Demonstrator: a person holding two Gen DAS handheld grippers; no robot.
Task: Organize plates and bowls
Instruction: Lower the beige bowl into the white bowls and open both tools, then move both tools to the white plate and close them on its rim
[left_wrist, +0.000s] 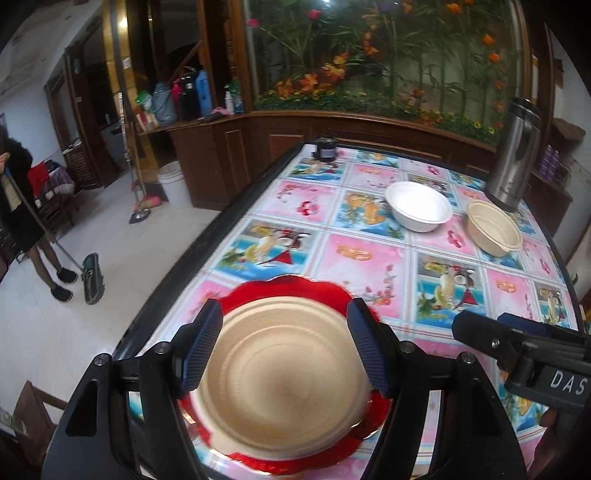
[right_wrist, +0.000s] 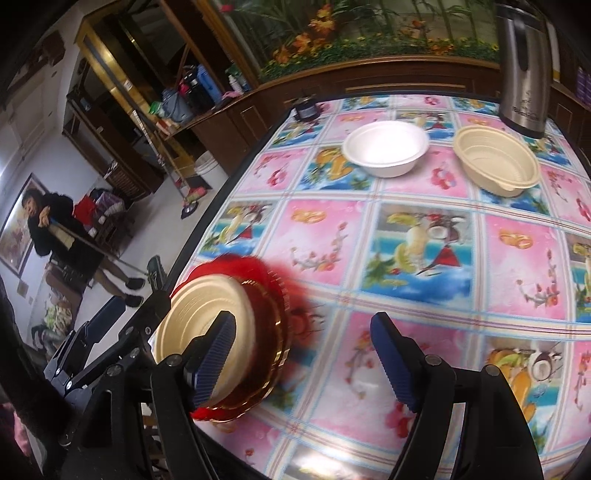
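We've nested the tan plate (left_wrist: 284, 384) on the red plate (left_wrist: 295, 286) — both claws, left claw (left_wrist: 286, 350) and right claw (right_wrist: 303, 354), released, leaving two bowls — white bowl (left_wrist: 419, 206), tan bowl (left_wrist: 493, 229).

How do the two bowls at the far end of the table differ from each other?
The white bowl is plain and smooth-walled; the cream bowl has ridged, stepped walls inside. The white bowl's rim is an even circle, while the cream bowl's rim carries a small tab on its near side. The cream bowl stands closer to the steel flask; the white bowl sits nearer the table's left edge. Both stand upright, empty and apart on the patterned tablecloth.
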